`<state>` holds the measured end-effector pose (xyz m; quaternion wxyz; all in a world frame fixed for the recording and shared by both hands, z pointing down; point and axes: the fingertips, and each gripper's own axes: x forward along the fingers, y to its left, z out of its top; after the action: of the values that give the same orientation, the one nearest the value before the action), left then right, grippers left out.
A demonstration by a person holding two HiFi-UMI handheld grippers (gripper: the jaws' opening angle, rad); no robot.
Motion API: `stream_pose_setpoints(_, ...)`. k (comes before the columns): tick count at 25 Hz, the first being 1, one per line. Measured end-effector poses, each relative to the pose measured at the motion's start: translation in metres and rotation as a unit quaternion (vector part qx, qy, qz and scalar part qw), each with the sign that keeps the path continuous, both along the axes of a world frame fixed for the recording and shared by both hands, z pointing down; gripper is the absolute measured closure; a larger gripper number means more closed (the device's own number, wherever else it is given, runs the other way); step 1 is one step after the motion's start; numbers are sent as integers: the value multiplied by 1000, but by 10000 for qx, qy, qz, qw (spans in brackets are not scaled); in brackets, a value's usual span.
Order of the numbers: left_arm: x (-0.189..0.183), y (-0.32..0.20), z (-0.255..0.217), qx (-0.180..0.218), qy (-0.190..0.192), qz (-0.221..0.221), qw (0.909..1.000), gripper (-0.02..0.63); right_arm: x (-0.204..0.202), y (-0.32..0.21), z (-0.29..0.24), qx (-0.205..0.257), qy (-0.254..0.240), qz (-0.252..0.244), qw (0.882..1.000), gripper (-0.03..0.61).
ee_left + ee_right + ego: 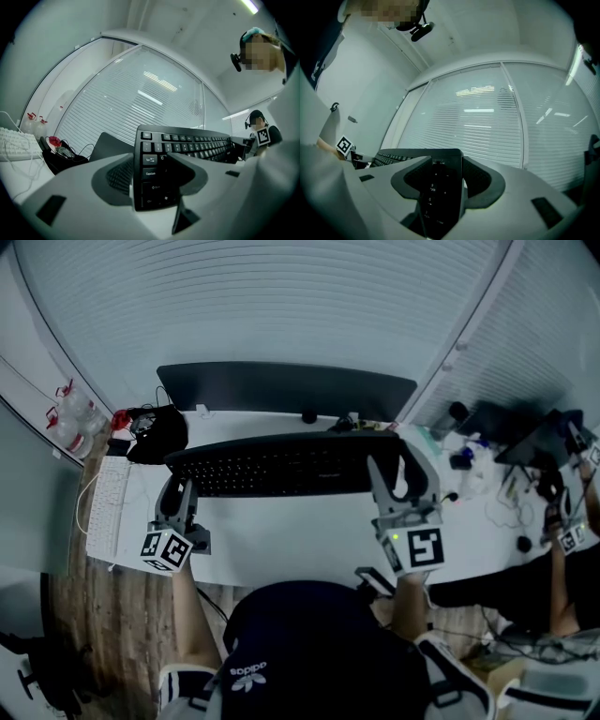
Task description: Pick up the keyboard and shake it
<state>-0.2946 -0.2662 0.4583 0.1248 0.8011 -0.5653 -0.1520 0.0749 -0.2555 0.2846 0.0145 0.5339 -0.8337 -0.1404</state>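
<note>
Above white counter (281,545): black keyboard (281,465) held level, left gripper (176,491) on its left end, right gripper (398,479) on its right. Behind, dark monitor (281,390).

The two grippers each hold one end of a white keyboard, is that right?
Not quite: the keyboard held by the left gripper and the right gripper is black, not white, as the head view shows. Each gripper does hold one end.

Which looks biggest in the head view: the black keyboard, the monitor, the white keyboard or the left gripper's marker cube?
1. black keyboard and monitor: they look alike, and the keyboard is held up nearer the camera, so unsure.
2. white keyboard
3. marker cube
</note>
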Motion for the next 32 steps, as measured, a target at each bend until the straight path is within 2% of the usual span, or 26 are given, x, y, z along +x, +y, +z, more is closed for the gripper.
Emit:
stream_pose_setpoints(3, 5, -14, 0, -44, -5, 77, 10000, 408, 5, -5, -5, 27, 43, 102, 9999, 374)
stream_pose_setpoints(7, 16, -8, -1, -41, 58, 251, 9997, 408, 22, 12, -1, 33, 223, 277, 9994, 377)
stream_pose_setpoints(10, 17, -23, 2, -104, 54, 238, 9996, 408, 27, -9, 7, -64, 217, 378, 9990, 385)
stream_pose_setpoints(16, 15, -10, 3, -139, -10, 253, 9996, 408, 28, 5, 14, -93, -66, 296, 9995, 383)
stream_pose_setpoints(20, 11, -22, -3, -154, -2, 168, 9997, 408, 23, -18, 12, -80, 26, 281, 9996, 383)
stream_pose_setpoints(23, 11, -15, -6, -98, 42, 211, 9997, 408, 23, -1, 7, -40, -18, 282, 9996, 383)
stream_pose_setpoints(28, 8, -20, -8, -144, 115, 145, 9997, 408, 23, -19, 14, -147, -131, 298, 9994, 383)
stream_pose_setpoints(32, 5, -13, -13, -110, 164, 169, 9997, 408, 24, -4, 13, -156, -185, 274, 9993, 383)
